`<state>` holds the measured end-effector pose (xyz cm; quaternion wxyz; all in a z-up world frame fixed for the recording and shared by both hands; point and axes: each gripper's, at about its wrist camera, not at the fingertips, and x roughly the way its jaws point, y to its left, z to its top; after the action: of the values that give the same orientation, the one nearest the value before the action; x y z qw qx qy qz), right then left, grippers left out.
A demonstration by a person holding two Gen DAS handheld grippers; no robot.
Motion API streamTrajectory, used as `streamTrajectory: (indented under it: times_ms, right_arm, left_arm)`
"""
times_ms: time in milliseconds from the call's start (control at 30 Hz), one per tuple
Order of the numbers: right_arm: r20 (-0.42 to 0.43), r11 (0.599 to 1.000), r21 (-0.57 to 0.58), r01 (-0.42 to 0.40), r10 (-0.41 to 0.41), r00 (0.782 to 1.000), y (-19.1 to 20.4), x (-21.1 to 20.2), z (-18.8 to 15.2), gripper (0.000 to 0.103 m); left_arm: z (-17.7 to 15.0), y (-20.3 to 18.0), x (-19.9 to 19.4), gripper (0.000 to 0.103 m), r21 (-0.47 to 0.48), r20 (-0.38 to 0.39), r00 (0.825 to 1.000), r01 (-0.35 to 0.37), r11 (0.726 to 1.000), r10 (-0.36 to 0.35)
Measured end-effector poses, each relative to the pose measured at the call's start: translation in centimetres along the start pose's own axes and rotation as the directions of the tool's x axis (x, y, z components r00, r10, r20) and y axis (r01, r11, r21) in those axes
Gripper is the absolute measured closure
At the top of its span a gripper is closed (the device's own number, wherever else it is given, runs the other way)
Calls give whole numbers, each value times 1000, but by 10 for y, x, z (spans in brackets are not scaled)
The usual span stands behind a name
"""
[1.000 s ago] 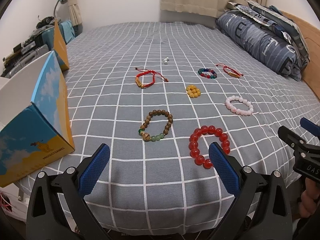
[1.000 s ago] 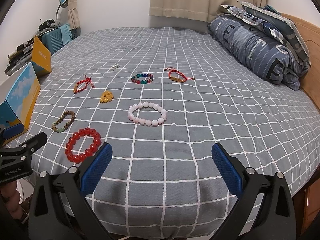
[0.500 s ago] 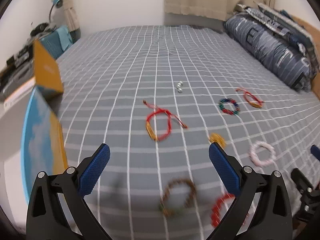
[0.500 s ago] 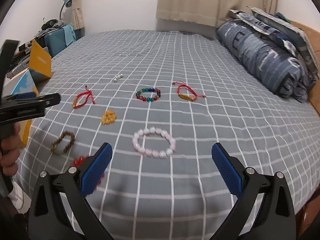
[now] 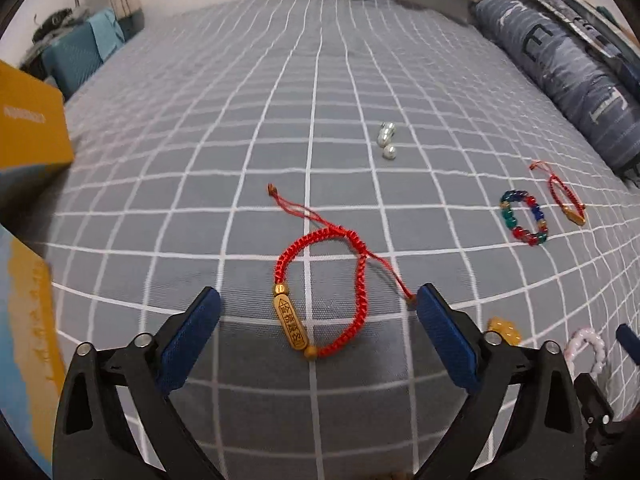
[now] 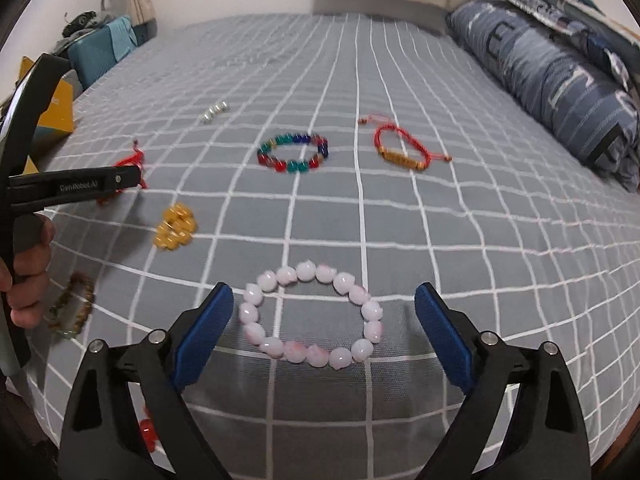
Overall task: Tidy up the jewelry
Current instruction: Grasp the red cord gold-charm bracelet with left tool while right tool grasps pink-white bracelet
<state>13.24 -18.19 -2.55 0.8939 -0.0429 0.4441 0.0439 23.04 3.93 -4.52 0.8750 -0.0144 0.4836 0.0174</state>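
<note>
My left tongs [image 5: 318, 324] stand apart, just closing slightly around the red cord bracelet [image 5: 320, 292] near the bed's [image 5: 320, 100] front edge; my right tongs [image 6: 320, 320] likewise frame the pink bead bracelet [image 6: 310, 318]; the multicoloured bracelet [image 6: 294, 152] lies farther back.

Jewelry spread over the bed [image 5: 320, 80]

A cord bracelet [image 5: 320, 292] lies between the left tongs [image 5: 318, 320]; pearls [image 5: 387, 142] behind it, a bead ring [image 5: 524, 218] to its right. A bead bracelet [image 6: 310, 316] lies between the right tongs [image 6: 320, 328], a second cord bracelet [image 6: 400, 148] behind. Boxes [image 5: 28, 136] stand at the left edge, pillows [image 6: 552, 80] far right.
</note>
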Motion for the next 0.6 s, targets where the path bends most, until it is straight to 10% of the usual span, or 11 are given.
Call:
streamTrajectory:
  times_ms: [167,600]
  right_arm:
    - [-44,1000,7,-20,20,999,-3,12,-3,36]
    - [-67,1000,15,-18,19,998,-1,12,-1,83]
  left_arm:
    - [-2,0,5,22,-11,7,1000,19,1000,-19]
    - [-4,4,1,89,-10,-32,999,44,999,-44]
